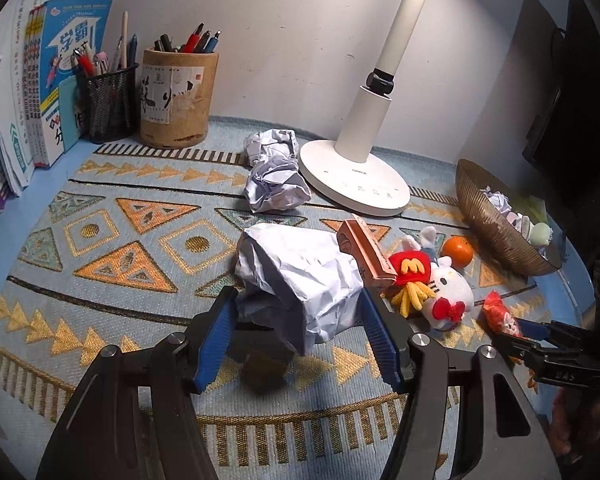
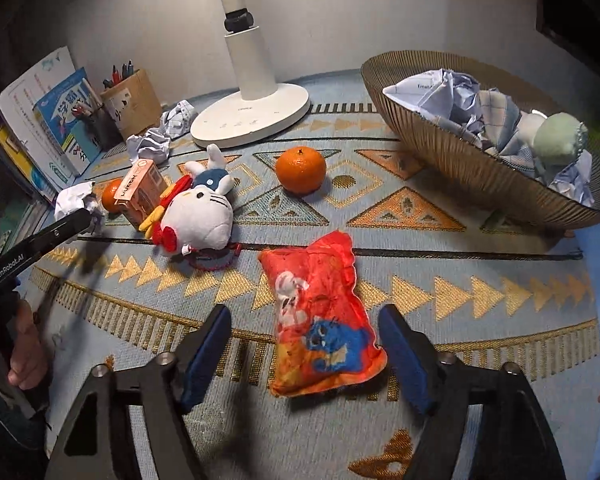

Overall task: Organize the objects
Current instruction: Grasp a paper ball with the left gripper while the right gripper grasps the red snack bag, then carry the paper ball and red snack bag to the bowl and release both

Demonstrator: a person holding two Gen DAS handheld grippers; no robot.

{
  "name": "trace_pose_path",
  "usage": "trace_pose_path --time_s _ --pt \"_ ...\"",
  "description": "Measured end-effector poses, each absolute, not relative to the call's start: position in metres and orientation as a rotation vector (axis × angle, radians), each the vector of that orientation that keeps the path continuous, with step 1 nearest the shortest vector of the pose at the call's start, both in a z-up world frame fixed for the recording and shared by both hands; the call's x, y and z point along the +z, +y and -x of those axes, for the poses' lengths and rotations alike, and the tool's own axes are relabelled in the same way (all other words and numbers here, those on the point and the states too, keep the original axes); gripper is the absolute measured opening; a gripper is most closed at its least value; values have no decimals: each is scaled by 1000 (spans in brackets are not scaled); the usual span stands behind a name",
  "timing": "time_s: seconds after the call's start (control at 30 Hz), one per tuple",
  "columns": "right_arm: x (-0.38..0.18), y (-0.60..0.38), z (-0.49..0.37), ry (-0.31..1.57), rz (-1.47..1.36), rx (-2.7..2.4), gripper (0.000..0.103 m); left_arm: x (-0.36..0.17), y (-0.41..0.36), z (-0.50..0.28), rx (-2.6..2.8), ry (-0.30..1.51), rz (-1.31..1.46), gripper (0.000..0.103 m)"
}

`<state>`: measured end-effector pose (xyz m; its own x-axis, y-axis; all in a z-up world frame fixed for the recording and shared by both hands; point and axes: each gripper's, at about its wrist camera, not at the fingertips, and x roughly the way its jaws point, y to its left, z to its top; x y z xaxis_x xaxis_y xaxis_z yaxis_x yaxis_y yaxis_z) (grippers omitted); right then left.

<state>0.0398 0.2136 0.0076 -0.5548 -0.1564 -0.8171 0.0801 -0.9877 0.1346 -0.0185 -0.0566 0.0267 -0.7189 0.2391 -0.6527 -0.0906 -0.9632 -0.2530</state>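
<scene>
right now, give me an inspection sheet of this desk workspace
surface: patterned blue and orange woven mat on a desk.
job's things: crumpled white paper wad; red foil snack packet; ribbed golden bowl already holding paper.
clutter: round orange mandarin, white plush cat toy, pink carton, two more paper balls.
grippers: left claw shut on the wad; right claw open astride the packet.
cables: nothing seen.
surroundings: white desk lamp, pen pots, books.

Plain white wall (image 1: 280, 20), patterned blue-and-gold tablecloth (image 1: 120, 240), white desk lamp (image 1: 364, 152) casting light.
</scene>
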Motion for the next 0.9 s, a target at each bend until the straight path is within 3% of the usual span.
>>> trace_pose_path --time_s 0.03,0.1,0.2,0.37,0.57,0.73,0.9 --pt "5 214 -37 -111 -1424 -2673 63 27 -56 19 2743 -293 1084 59" --pt "6 213 -38 -87 -1408 -2693 46 27 -53 18 2748 -275 1077 59" --pt "9 215 -43 -78 -1391 -2684 35 29 -49 15 2770 -246 1059 59" --pt "31 230 -57 -162 -1313 -2662 33 49 -41 6 2797 -262 1006 59" --pt "107 272 -67 -232 -1080 -2812 33 128 11 6 2777 -193 781 59" --pt "174 324 -65 -406 -820 -2999 33 183 78 30 2674 -201 656 60" --pt "197 374 -55 -640 -639 -3145 33 193 146 66 2553 -231 620 60"
